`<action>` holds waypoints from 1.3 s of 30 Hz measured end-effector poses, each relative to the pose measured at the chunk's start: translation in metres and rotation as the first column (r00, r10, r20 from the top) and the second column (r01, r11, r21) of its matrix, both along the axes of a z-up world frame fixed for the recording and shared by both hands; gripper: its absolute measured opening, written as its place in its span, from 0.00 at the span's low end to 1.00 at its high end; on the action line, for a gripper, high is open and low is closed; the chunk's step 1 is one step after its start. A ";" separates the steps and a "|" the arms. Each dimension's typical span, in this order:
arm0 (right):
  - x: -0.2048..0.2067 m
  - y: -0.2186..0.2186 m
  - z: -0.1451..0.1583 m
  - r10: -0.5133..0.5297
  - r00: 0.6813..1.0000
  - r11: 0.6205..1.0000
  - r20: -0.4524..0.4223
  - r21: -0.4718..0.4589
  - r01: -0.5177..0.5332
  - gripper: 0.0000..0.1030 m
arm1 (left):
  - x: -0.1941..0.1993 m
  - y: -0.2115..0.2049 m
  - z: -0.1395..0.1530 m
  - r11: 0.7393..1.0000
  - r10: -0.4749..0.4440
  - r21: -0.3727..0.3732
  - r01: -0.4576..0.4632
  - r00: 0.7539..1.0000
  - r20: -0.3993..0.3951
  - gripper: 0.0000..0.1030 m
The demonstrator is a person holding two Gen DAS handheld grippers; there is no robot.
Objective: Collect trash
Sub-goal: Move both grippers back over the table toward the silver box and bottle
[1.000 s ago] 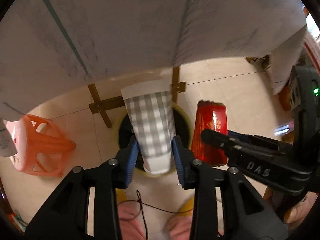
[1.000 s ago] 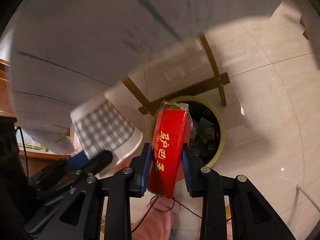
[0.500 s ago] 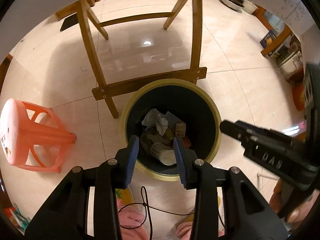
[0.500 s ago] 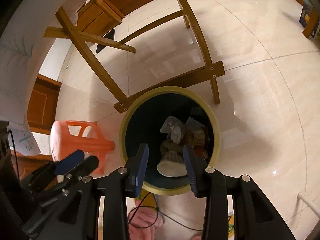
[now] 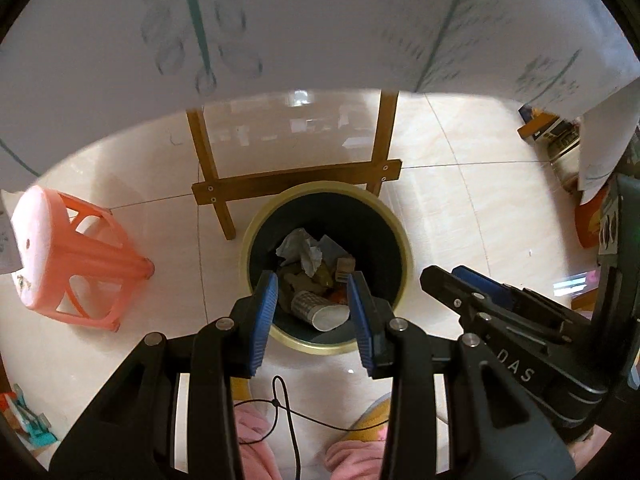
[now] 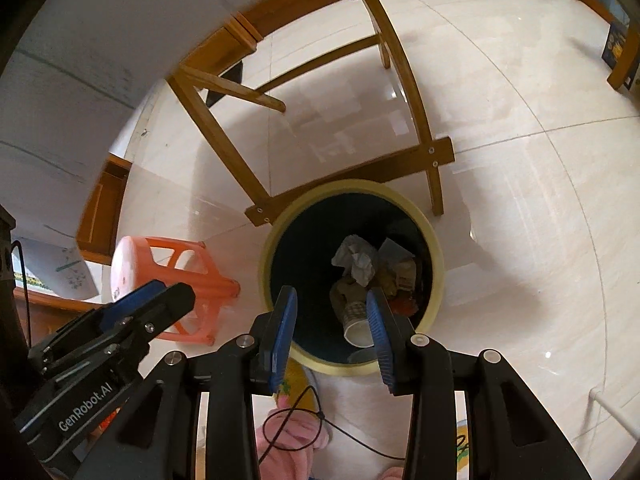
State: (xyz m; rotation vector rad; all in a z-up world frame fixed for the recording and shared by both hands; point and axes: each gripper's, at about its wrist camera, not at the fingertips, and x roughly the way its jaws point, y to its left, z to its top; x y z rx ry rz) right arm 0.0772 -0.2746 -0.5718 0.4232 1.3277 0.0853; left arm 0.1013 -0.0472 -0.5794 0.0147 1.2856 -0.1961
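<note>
Each gripper, the left gripper (image 5: 312,316) and the right gripper (image 6: 332,330), has black angular arms, silver screws and ribbed blue pads (image 5: 262,320). White lettering marks their sides. A thin black cable (image 5: 286,412) loops over pink slippers (image 6: 296,436).

Marking "DAS" appears on the right gripper (image 5: 460,280) body. Marking "GenRobot.AI" appears on the left gripper (image 6: 160,300) body.

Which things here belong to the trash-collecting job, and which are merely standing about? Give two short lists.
Part of the job:
- trash bin
- checked paper cup lying in the bin
- crumpled paper in the bin
- left gripper, open and empty
- right gripper, open and empty

Just standing about:
- orange stool
- wooden table legs
- white tablecloth
</note>
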 end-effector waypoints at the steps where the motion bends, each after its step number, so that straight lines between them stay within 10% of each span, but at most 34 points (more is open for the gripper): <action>1: -0.001 -0.001 0.008 -0.002 1.000 1.000 0.004 0.001 0.002 0.36 | -0.001 -0.001 0.011 1.000 0.004 -0.003 -0.004 1.000 0.001 0.32; 22: -0.016 -0.023 0.227 -0.043 0.996 0.998 0.079 0.052 0.039 0.36 | -0.013 -0.013 0.237 0.992 0.073 -0.106 -0.067 0.996 0.057 0.45; 39: 0.011 -0.049 0.463 -0.013 0.972 1.000 0.233 0.028 0.007 0.58 | -0.012 -0.034 0.454 0.995 0.052 -0.096 -0.035 0.981 0.188 0.57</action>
